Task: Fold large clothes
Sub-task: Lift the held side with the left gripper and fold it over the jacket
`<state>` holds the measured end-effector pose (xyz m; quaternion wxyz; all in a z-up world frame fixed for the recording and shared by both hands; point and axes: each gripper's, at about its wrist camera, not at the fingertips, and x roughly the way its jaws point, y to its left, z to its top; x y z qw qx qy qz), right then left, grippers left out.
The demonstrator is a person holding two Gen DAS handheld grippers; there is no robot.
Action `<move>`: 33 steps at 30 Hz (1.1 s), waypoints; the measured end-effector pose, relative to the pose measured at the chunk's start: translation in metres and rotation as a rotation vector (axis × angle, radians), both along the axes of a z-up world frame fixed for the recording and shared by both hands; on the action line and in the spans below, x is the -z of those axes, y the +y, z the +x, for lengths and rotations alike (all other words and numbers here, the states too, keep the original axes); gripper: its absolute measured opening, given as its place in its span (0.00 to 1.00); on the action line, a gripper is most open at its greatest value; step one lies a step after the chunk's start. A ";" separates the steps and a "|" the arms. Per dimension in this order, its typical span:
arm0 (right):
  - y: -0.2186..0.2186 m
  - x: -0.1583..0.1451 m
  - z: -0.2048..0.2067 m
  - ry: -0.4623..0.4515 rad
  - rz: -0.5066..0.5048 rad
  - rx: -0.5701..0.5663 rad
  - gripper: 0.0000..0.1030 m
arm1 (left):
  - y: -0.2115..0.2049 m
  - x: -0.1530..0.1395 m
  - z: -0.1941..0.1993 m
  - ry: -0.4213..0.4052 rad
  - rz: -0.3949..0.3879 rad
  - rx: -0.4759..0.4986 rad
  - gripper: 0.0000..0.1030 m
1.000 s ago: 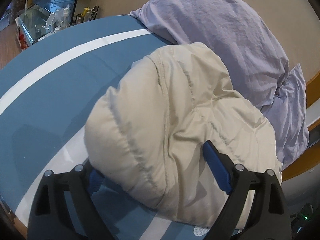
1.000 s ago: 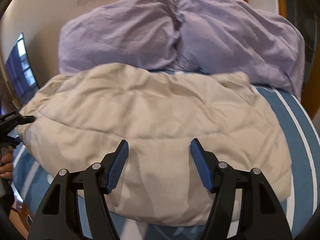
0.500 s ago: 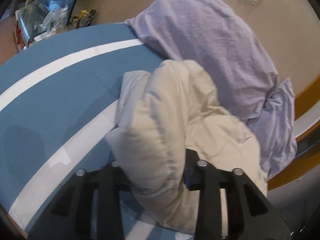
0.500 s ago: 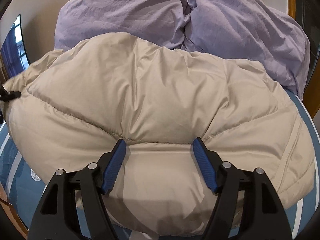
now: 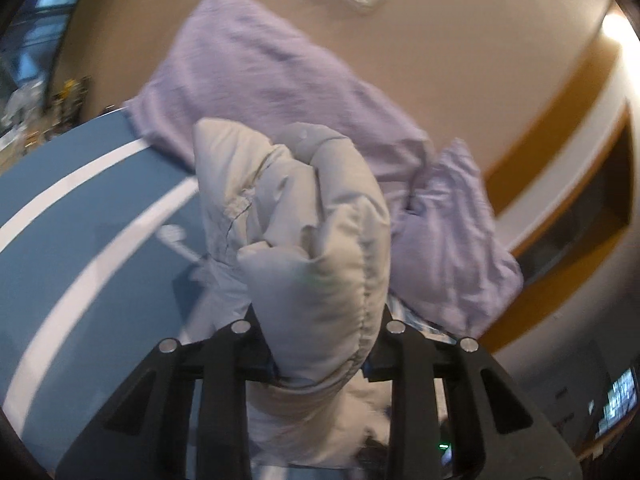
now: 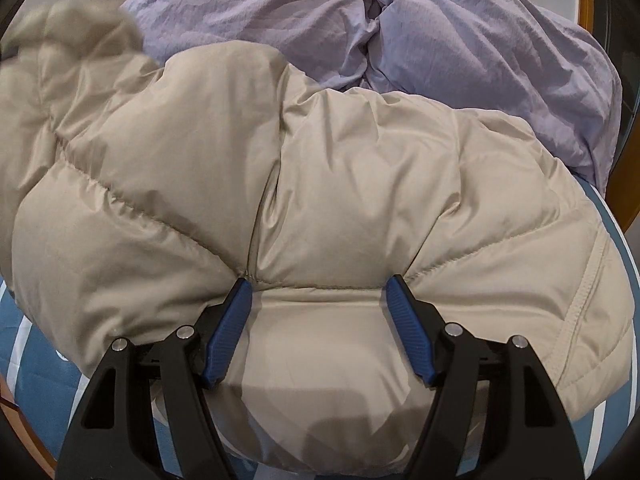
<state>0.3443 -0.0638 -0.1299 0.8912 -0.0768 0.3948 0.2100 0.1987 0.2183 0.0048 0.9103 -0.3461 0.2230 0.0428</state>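
Note:
A beige puffer jacket (image 6: 320,184) lies spread on a blue bed with white stripes (image 6: 36,384). My left gripper (image 5: 320,364) is shut on one end of the jacket (image 5: 316,240) and holds that bunched end lifted off the bed; its pads are hidden by the fabric. That lifted end shows blurred at the upper left of the right wrist view (image 6: 72,36). My right gripper (image 6: 318,320) is open, its blue pads (image 6: 408,328) pressed against the jacket's near edge with a padded section between them.
Two lilac pillows (image 6: 440,40) lie against the headboard behind the jacket, also in the left wrist view (image 5: 304,92). A beige wall (image 5: 460,40) and a wooden headboard edge (image 5: 560,128) stand behind. Bare blue bedcover (image 5: 80,220) lies left of the jacket.
My left gripper shut on the jacket's end and lifted it up off the bed. My right gripper moved forward until its open pads pressed into the jacket's near edge.

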 end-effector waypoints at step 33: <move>-0.124 -0.025 -0.027 -0.137 0.064 0.059 0.70 | -0.263 0.002 0.124 0.059 0.166 0.534 0.28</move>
